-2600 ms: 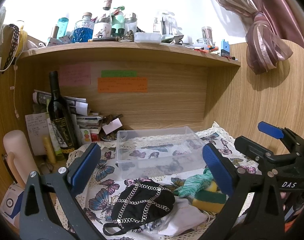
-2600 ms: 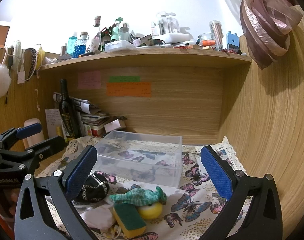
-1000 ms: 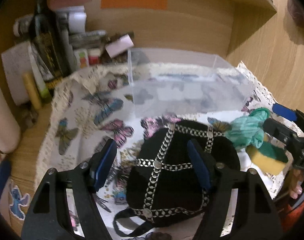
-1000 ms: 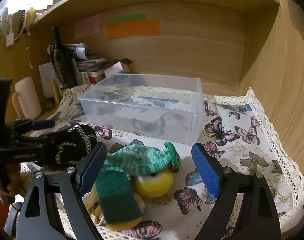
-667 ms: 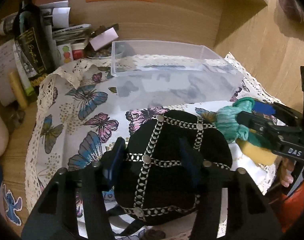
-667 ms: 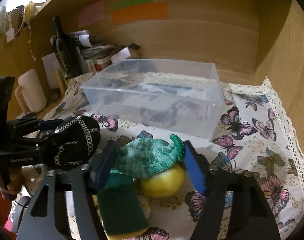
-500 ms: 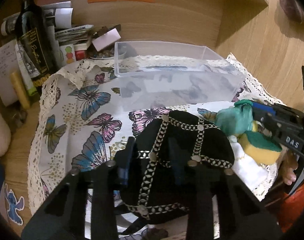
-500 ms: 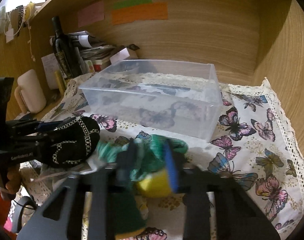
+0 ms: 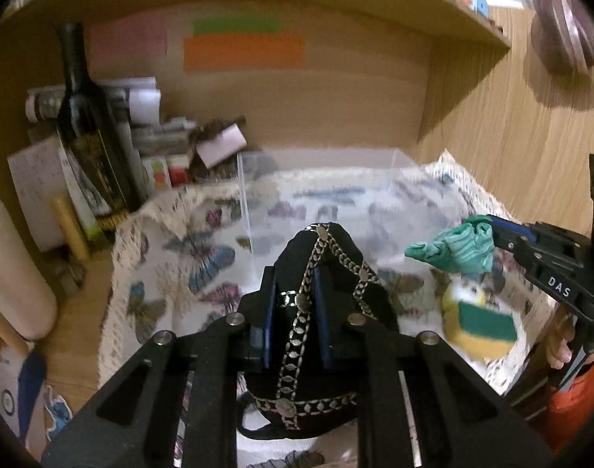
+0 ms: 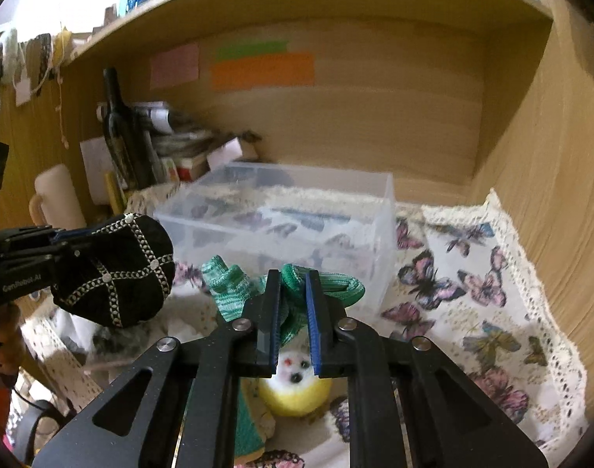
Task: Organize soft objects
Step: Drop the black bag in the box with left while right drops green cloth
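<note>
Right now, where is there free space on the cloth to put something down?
The butterfly cloth lies bare right of the clear box, toward the wooden side wall. The box itself looks empty. Crowded: before the box, around the yellow toy and sponge, and the back-left corner by the bottle.

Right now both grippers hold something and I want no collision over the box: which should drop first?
Probably right. The right gripper, shut on the green sock, is almost at the clear box; the left gripper holds the black cap short of its corner.
</note>
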